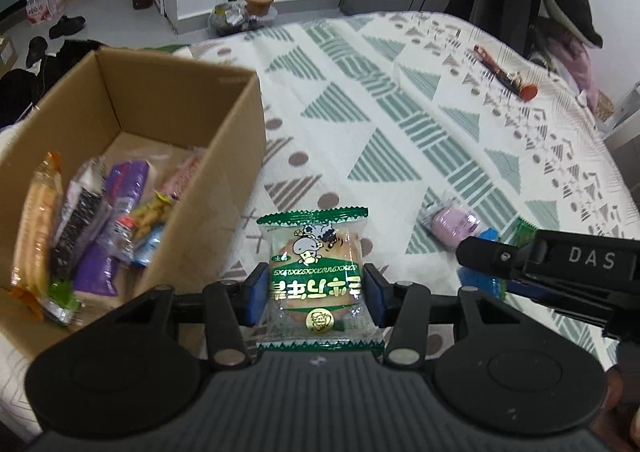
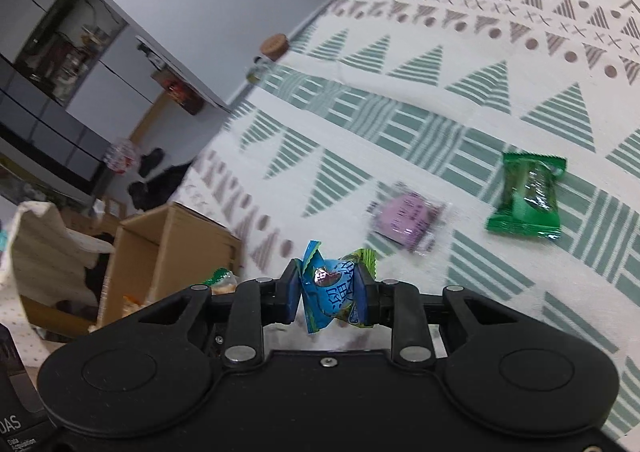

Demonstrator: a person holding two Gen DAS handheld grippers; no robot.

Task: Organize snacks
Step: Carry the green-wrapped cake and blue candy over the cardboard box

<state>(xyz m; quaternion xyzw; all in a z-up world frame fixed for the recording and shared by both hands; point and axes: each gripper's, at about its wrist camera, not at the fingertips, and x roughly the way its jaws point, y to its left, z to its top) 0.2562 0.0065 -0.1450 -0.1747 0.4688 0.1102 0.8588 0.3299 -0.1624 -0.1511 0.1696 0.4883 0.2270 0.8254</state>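
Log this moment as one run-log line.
left gripper: shut on green cracker packet | right gripper: shut on blue packet | box: part filled | bed: purple snack, green packet

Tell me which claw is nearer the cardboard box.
Left. The left claw hangs just beside the cardboard box; the right claw sits farther out over the bedspread.

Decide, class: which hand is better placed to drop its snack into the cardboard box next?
Probably left. Its claw holds the green cracker packet right beside the cardboard box; the right claw, gripping a blue packet, sits farther away.
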